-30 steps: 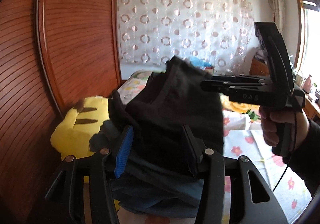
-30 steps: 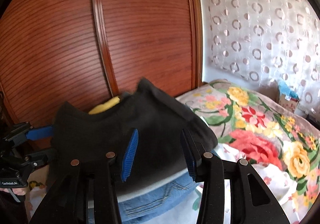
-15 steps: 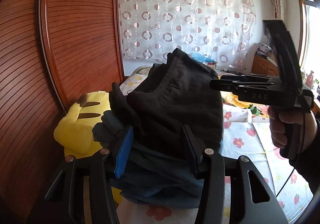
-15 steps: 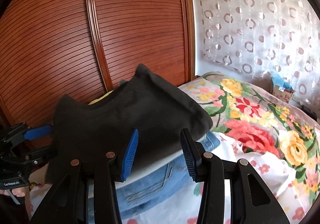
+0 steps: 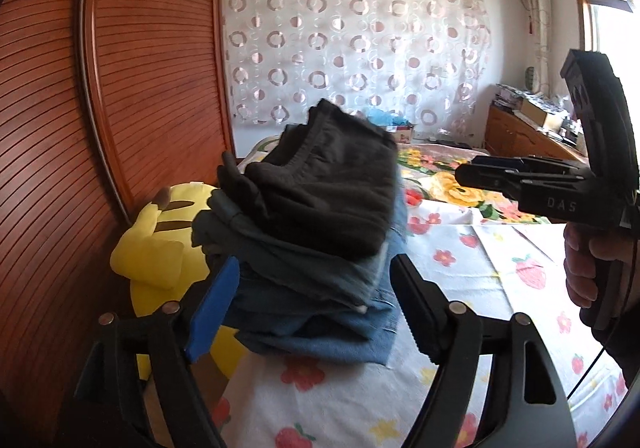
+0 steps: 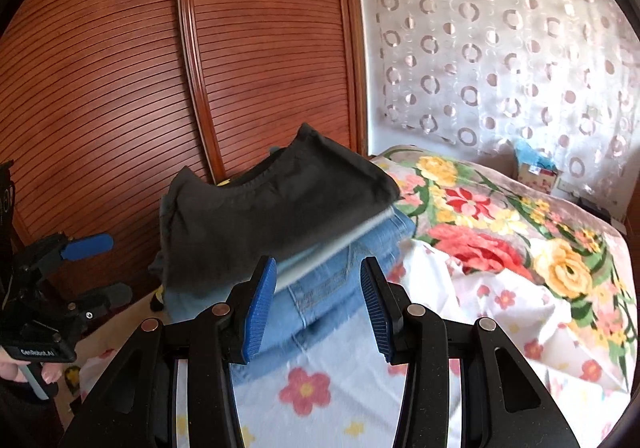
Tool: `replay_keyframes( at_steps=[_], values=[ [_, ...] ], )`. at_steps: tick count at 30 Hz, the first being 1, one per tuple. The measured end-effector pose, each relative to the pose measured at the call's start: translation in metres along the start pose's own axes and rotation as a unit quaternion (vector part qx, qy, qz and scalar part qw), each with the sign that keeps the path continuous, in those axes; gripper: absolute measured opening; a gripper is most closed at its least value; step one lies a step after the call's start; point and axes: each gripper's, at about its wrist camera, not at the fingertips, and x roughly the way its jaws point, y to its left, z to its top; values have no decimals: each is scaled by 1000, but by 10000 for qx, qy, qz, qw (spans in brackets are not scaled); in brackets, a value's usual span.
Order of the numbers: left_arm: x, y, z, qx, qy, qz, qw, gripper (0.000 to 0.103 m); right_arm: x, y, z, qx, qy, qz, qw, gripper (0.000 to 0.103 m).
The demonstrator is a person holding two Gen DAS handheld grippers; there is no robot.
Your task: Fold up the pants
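Folded dark pants point(image 5: 328, 187) lie on top of a stack of folded blue jeans point(image 5: 320, 308) on the bed; they also show in the right wrist view point(image 6: 264, 215) above the jeans point(image 6: 336, 280). My left gripper point(image 5: 316, 304) is open, its fingers on either side of the stack's near edge, holding nothing. My right gripper point(image 6: 318, 302) is open just in front of the stack. The right gripper also shows in the left wrist view point(image 5: 472, 173), and the left gripper in the right wrist view point(image 6: 92, 268).
A yellow plush toy point(image 5: 160, 248) lies left of the stack against the wooden wardrobe doors point(image 6: 200, 67). A floral sheet point(image 5: 480, 288) and flowered quilt point(image 6: 500, 215) cover the bed. A curtain point(image 5: 360, 47) hangs behind; a wooden dresser point(image 5: 528, 135) stands at the right.
Both grippers have drawn back from the stack; the dark pants now rest on the jeans, and the right gripper is farther from them.
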Motion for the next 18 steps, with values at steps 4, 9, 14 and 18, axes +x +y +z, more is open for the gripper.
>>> replay_keyframes(
  at_steps=[4,9,14,18],
  values=[
    [-14,-9,-2,76,-74,-145,9998,85,-26,8,-14,91,-49,-105,9999,46],
    [-29,-19,-4,132,-172,-275,9994,89,-58,20,-27,159,-133,-230,9995,46],
    [-41,-31,-5,276,-215,-363,9987,89,-84,32,-37,255,-210,-330,9989,46],
    [-49,-42,-6,371,-259,-341,9984,89,-104,41,-45,309,-269,-429,9982,46]
  ],
)
